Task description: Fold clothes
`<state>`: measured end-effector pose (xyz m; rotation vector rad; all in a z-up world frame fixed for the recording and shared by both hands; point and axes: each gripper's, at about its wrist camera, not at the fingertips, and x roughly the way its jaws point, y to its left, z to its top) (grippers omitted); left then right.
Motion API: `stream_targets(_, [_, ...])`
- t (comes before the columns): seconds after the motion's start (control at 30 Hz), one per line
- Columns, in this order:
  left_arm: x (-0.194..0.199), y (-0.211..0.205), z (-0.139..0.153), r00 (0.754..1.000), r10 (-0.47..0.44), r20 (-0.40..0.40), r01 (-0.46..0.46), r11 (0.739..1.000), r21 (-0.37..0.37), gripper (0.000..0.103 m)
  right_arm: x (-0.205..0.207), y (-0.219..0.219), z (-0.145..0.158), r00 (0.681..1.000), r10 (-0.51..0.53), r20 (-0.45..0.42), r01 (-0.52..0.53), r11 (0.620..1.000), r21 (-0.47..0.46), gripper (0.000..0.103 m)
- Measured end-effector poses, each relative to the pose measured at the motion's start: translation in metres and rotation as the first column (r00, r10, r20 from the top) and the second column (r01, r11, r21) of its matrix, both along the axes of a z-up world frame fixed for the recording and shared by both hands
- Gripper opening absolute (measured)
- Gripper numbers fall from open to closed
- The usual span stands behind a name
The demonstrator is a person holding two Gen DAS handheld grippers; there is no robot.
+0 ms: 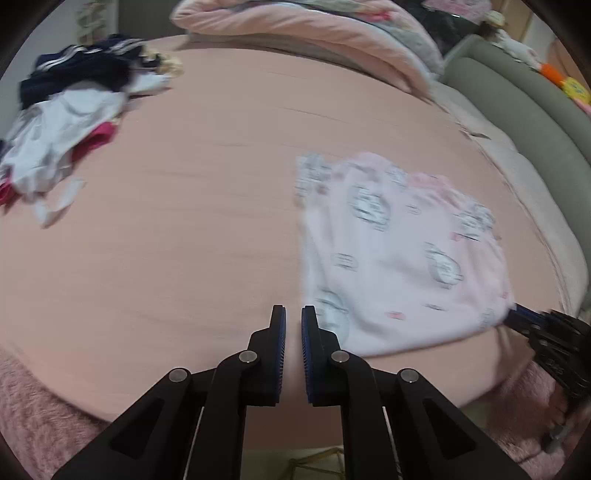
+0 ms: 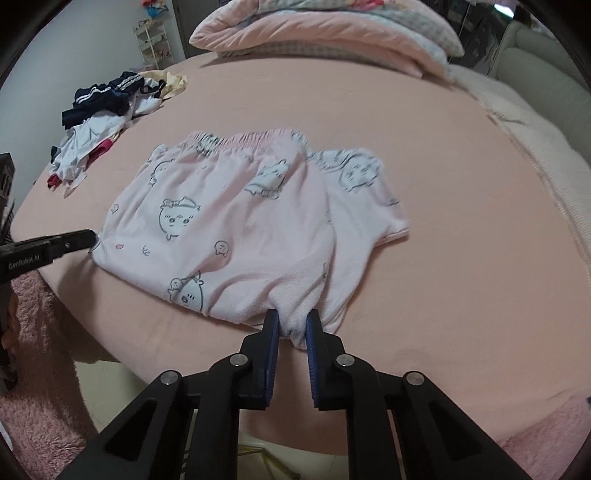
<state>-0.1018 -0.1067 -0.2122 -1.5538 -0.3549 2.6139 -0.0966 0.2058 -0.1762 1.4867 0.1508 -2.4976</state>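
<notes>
The pink pyjama shorts [image 2: 236, 221] lie flat on the bed [image 2: 461, 184], waistband far. The right claw [image 2: 291, 325] pinches the near hem, likely to lift it for a fold. The left claw [image 1: 293, 321] is closed on nothing I can see, at the shorts' left corner. A pile of clothes [image 2: 96, 125] waits beyond.

A big bed with a smooth pink sheet [image 2: 424, 184] fills most of the room. At its far end lies a folded pink quilt [image 2: 314, 29] with more bedding on top. A fuzzy pink blanket [image 2: 40, 369] hangs at the near edge. A grey-green padded bed frame [image 1: 517, 92] curves along one side. By the pale wall [image 2: 92, 37] stands a small white shelf rack [image 2: 153, 40].
</notes>
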Motion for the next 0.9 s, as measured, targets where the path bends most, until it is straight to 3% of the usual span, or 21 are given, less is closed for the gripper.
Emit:
stream_targets(0.1, [-0.002,-0.006,-0.003,1.0,-0.007,0.008,0.006,0.989,0.147,0.008,0.005,0.001,0.007,1.0,0.002,0.011,-0.001,0.999,-0.044,0.01])
stream_targets(0.17, [-0.002,-0.003,-0.001,0.999,-0.038,0.001,0.037,0.983,0.179,0.008,0.013,0.011,0.012,1.0,-0.003,0.022,0.005,0.996,-0.086,0.01])
stream_targets(0.3, [0.001,0.012,0.0,0.994,-0.112,-0.001,0.11,0.982,0.153,0.012,0.015,0.025,0.02,0.999,-0.034,0.017,0.035,0.993,-0.114,0.011])
stream_targets(0.47, [0.006,0.019,-0.011,0.989,-0.141,0.037,0.138,0.986,0.09,0.033,0.019,0.03,0.013,0.998,-0.03,0.052,0.036,0.991,-0.13,0.012])
stream_targets(0.77, [0.003,0.014,-0.013,0.993,-0.114,0.039,0.11,0.989,0.094,0.035,0.021,0.028,0.011,0.998,-0.011,0.06,0.019,0.989,-0.145,0.013])
stream_targets(0.8, [0.003,0.012,-0.014,0.993,-0.109,0.039,0.104,0.989,0.106,0.035,0.022,0.03,0.011,0.998,-0.009,0.062,0.018,0.988,-0.152,0.015])
stream_targets(0.9, [0.002,0.006,-0.017,0.995,-0.092,0.049,0.084,0.986,0.143,0.035,0.022,0.03,0.01,0.997,0.007,0.081,0.008,0.983,-0.182,0.033])
